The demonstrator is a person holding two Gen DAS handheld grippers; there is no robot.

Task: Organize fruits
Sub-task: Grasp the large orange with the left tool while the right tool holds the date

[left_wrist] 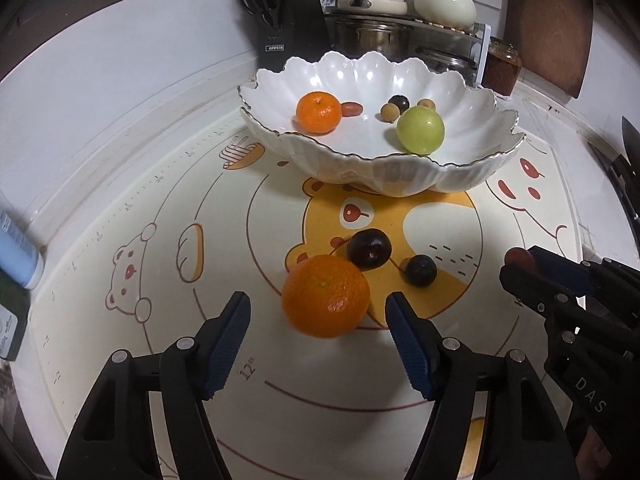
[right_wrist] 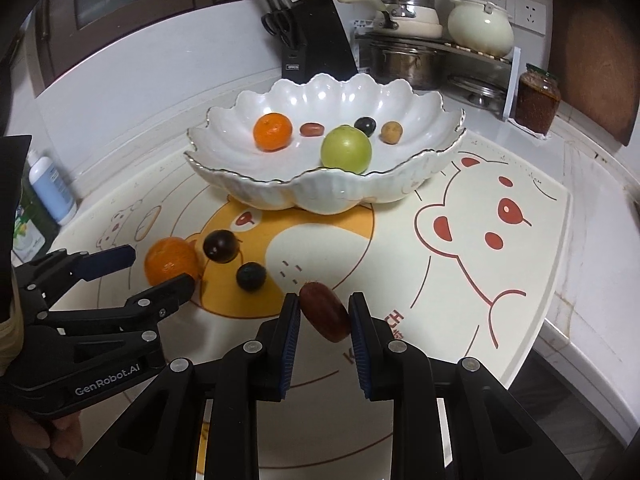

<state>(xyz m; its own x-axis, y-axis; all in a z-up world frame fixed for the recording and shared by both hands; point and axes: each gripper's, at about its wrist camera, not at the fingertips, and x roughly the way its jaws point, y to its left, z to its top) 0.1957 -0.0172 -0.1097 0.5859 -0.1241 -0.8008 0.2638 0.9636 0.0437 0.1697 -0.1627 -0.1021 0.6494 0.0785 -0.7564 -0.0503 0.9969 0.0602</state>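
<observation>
On the worktop (right_wrist: 580,168) lies a bear-printed mat (right_wrist: 480,280), and at its far side stands a white scalloped bowl (right_wrist: 320,196). In the bowl sit a small orange (right_wrist: 273,131), a green fruit (right_wrist: 346,149), a reddish date (right_wrist: 311,129), a dark plum (right_wrist: 365,125) and a tan longan (right_wrist: 391,132). The right tool (right_wrist: 325,314) is clamped on a dark red date (right_wrist: 325,311), lifted off the mat. The left tool (left_wrist: 318,316) stands open, its pads either side of a big orange (left_wrist: 326,296) but not pressing on it. Just behind that orange, two dark plums (left_wrist: 369,249) rest on the mat.
</observation>
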